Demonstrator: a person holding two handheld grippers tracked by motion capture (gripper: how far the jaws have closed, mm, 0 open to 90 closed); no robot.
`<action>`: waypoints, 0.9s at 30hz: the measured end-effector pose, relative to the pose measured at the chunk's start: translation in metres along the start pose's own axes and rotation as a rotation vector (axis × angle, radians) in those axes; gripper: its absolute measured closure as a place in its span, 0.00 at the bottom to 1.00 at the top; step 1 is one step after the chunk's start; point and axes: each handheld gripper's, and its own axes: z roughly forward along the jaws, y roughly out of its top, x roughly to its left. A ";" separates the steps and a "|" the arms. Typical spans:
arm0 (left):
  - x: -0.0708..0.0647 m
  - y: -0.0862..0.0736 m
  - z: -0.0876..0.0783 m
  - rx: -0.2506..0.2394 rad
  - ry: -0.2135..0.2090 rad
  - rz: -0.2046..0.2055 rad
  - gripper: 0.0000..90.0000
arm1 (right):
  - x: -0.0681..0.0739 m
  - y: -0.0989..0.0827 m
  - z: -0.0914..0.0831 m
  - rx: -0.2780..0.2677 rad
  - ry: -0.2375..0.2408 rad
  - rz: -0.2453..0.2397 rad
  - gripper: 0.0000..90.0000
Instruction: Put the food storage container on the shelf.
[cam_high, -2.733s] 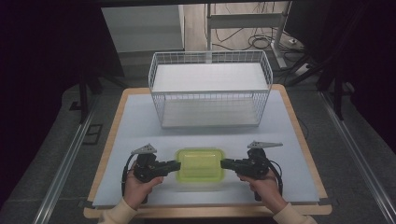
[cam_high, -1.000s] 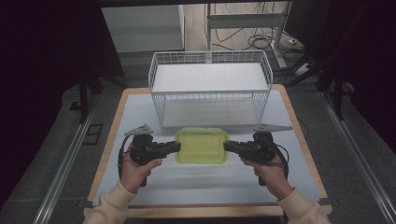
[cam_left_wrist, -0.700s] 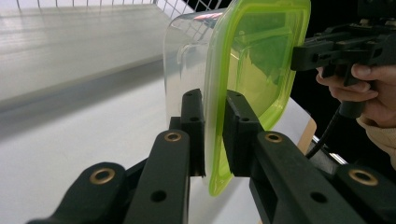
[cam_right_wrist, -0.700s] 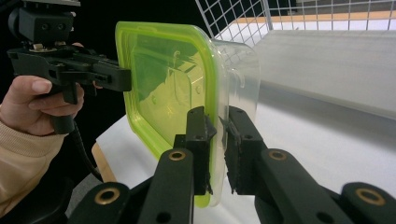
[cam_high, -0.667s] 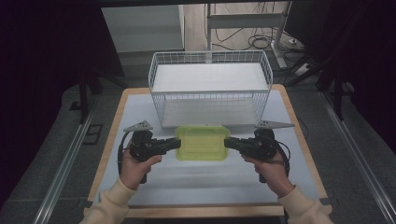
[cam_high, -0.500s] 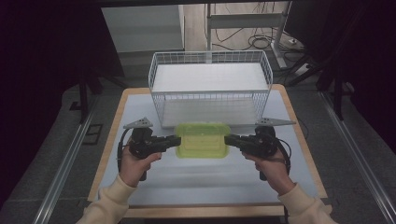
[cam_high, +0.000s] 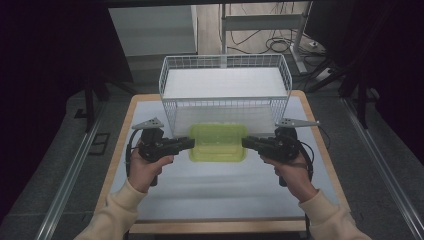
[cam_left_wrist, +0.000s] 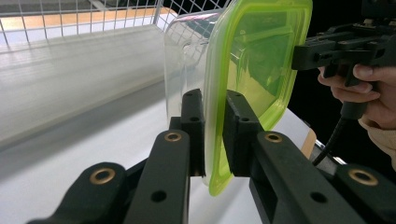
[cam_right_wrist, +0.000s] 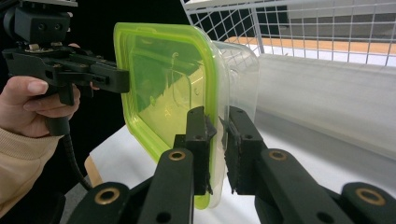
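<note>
A clear plastic container with a lime-green lid (cam_high: 218, 142) hangs above the table just in front of the white wire basket (cam_high: 225, 85). My left gripper (cam_high: 189, 143) is shut on its left rim and my right gripper (cam_high: 246, 142) is shut on its right rim. In the left gripper view the green lid (cam_left_wrist: 254, 65) stands between the two black jaws, with the clear tub (cam_left_wrist: 187, 51) on the far side. The right gripper view has the lid (cam_right_wrist: 163, 74) pinched the same way, with the other hand and its gripper (cam_right_wrist: 70, 70) beyond.
The wire basket stands at the back of the white tabletop (cam_high: 210, 185), its front wall (cam_high: 224, 107) right behind the container. A wooden edge (cam_high: 220, 226) frames the table. Metal rails (cam_high: 65, 180) run along the floor on both sides.
Both grippers have lifted the container off the table and carried it forward, from the front middle up to the basket's front wall.
</note>
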 end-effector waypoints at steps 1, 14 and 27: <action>0.000 0.001 0.000 -0.001 0.000 0.003 0.89 | 0.000 0.001 0.000 0.000 0.000 -0.003 0.89; -0.001 0.030 -0.007 -0.025 -0.004 0.024 0.89 | 0.003 0.029 -0.005 -0.030 -0.010 -0.022 0.89; 0.004 0.050 -0.004 -0.035 -0.001 0.025 0.89 | 0.000 0.051 -0.005 -0.040 -0.019 -0.040 0.89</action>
